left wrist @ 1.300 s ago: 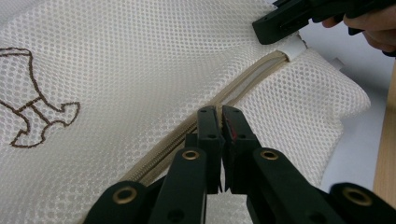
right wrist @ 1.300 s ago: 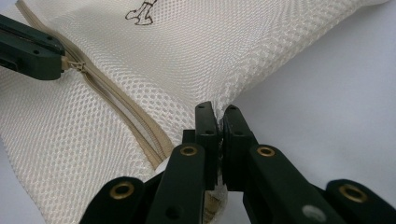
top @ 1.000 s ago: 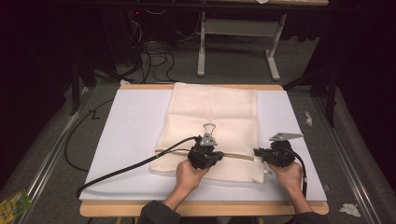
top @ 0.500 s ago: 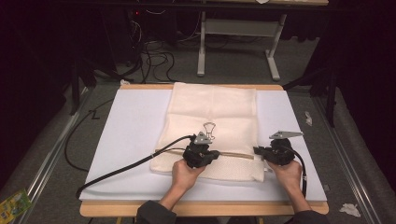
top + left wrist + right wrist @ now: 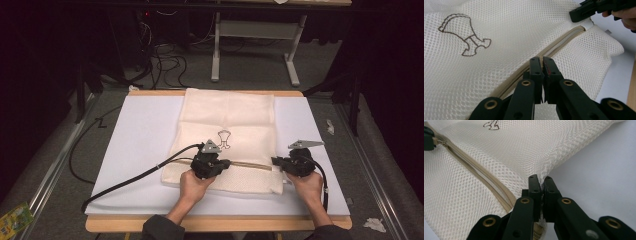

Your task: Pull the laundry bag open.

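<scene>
Cream honeycomb-mesh bag (image 5: pixel 230 120), tan zipper (image 5: pixel 554 48)

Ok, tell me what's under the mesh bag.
The mesh bag lies flat on a white sheet over the wooden table. The sheet beneath it is covered, and the bag's inside can't be seen.

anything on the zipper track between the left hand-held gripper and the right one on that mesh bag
Nothing visible. The zipper runs bare across the mesh laundry bag from the left hand-held gripper to the right hand-held gripper.
</scene>
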